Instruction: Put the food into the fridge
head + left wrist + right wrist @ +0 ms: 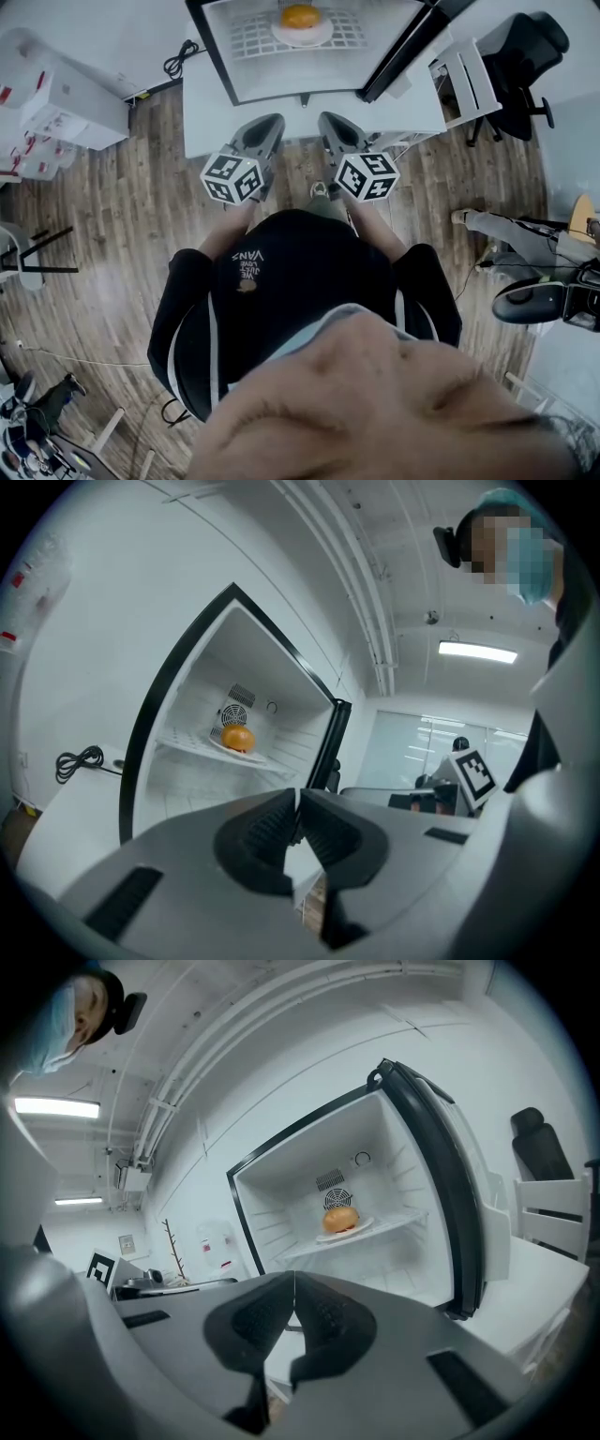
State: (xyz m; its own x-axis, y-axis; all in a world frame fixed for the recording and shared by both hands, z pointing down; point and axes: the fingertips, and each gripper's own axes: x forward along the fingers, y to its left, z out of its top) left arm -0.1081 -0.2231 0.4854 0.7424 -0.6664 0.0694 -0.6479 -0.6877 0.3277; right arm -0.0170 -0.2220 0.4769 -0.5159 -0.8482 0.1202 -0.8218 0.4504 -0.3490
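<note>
An orange bun (299, 15) (237, 738) (340, 1219) lies on a white plate (302, 35) (343, 1233) on the wire shelf inside the open white fridge (239, 80) (187, 714) (281, 1194). Its dark-edged door (405, 52) (441, 1185) stands swung open on the right. Both grippers are held level in front of the fridge, well short of its opening. My left gripper (267, 127) (297, 803) is shut and empty. Beside it my right gripper (330, 125) (292, 1288) is shut too, with nothing between its jaws.
The fridge stands on a low white cabinet (211, 112). A black cable (180, 58) lies at its left. White boxes (56, 103) sit at the far left, a black office chair (525, 56) at the right. A seated person's leg (506, 234) shows at the right. Wooden floor (122, 216) lies below.
</note>
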